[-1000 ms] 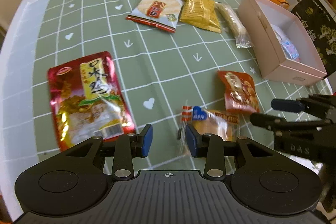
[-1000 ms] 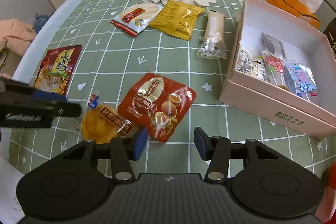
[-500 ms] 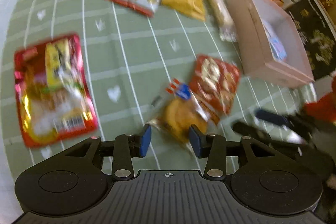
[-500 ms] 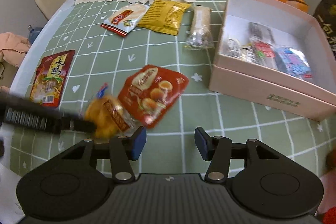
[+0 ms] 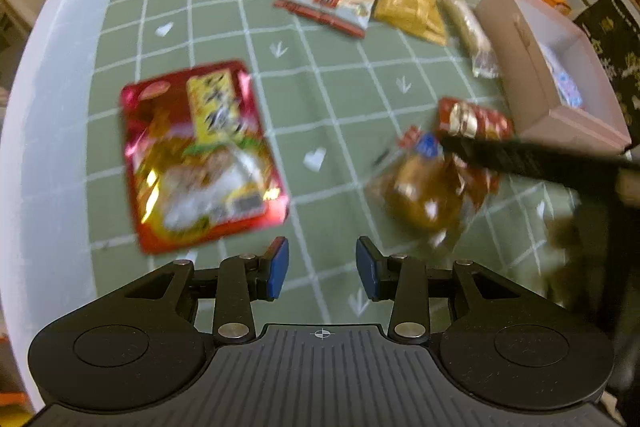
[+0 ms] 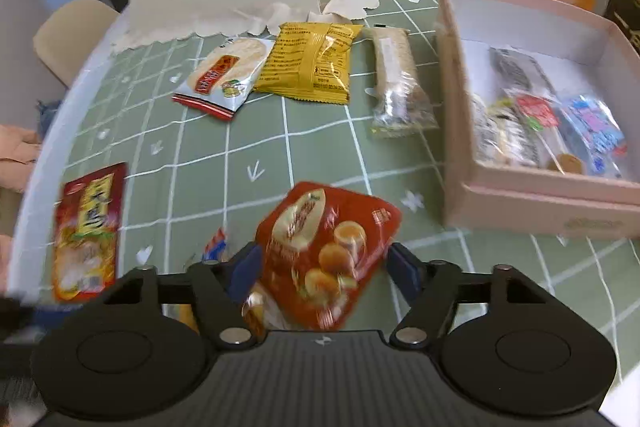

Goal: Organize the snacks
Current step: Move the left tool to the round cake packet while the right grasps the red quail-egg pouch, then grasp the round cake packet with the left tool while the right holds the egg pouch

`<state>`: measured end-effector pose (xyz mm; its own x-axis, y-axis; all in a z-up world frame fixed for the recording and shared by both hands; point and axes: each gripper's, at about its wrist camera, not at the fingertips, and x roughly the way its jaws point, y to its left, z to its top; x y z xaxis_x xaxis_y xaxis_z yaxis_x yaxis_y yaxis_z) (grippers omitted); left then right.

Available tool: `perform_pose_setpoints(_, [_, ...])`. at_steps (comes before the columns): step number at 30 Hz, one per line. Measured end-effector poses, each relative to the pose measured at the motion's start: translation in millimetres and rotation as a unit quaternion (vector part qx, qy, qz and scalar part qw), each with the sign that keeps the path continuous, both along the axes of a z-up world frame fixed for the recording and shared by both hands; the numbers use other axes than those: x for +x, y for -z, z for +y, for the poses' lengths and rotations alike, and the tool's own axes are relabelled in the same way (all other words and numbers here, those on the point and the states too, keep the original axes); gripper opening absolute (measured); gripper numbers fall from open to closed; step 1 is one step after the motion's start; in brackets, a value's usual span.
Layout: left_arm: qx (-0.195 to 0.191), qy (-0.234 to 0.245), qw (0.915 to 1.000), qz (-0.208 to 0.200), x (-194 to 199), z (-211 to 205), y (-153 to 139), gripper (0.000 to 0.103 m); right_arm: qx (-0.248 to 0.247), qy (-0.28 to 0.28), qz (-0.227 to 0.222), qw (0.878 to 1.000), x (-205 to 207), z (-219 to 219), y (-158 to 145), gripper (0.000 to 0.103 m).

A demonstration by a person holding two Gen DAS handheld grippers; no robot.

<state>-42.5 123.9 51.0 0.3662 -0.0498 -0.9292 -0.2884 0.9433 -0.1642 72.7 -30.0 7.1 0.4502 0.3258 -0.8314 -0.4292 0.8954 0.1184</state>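
Right gripper: jaws just widened and stand spread, the red egg-cake packet between them; pad contact can't be made out. Left gripper: jaws closing, still parted, nothing between, over green checked cloth. Orange bun packet lies ahead of it on the right. Pink box stands to the right, wrapped snacks inside.

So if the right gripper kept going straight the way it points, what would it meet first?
Most likely the red foil snack packet printed with round pastries, already lying between its wide jaws, which have just been opening; whether they touch it is unclear.
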Motion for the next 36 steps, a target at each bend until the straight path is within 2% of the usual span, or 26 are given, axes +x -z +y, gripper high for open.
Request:
perform_pose_setpoints(2, [0.0, -0.003, 1.0, 0.002, -8, 1, 0, 0.042, -0.03, -0.018, -0.022, 0.999, -1, 16, 4, 0.085])
perform_pose_setpoints(4, [-0.002, -0.009, 1.0, 0.002, -15, 2, 0, 0.042, -0.044, -0.035, -0.035, 0.998, -3, 24, 5, 0.085])
perform_pose_setpoints(7, [-0.008, -0.02, 0.9998, -0.001, -17, 6, 0, 0.042, -0.044, -0.052, -0.023, 0.997, -3, 20, 1, 0.077])
perform_pose_setpoints(12, [-0.024, -0.016, 0.9995, -0.009, -6, 1, 5, 0.042, -0.054, -0.054, -0.024, 0.997, -17, -17, 0, 0.074])
perform_pose_setpoints(17, [-0.044, 0.016, 0.9988, -0.012, 12, -20, 9, 0.042, -0.052, -0.038, -0.013, 0.998, -33, -67, 2, 0.074])
perform_pose_setpoints(23, [-0.084, 0.016, 0.9961, -0.02, 40, -32, 11, 0.042, -0.05, -0.017, -0.026, 0.998, -53, -91, 5, 0.075])
perform_pose_setpoints(24, [-0.082, 0.015, 0.9963, -0.021, 45, -33, 11, 0.042, -0.048, -0.014, -0.028, 0.998, -56, -93, 5, 0.076])
perform_pose_setpoints(28, [-0.071, 0.004, 0.9969, -0.035, 66, -33, 9, 0.042, -0.044, 0.002, -0.027, 0.999, -60, -99, 10, 0.091])
perform_pose_setpoints(32, [-0.017, -0.007, 0.9989, -0.043, 76, -25, 3, 0.042, -0.041, 0.004, -0.036, 0.999, -62, -104, 15, 0.1])
perform_pose_setpoints(36, [-0.04, -0.029, 0.9981, -0.035, 69, -15, -6, 0.042, -0.034, 0.01, -0.049, 0.998, -64, -105, 18, 0.103])
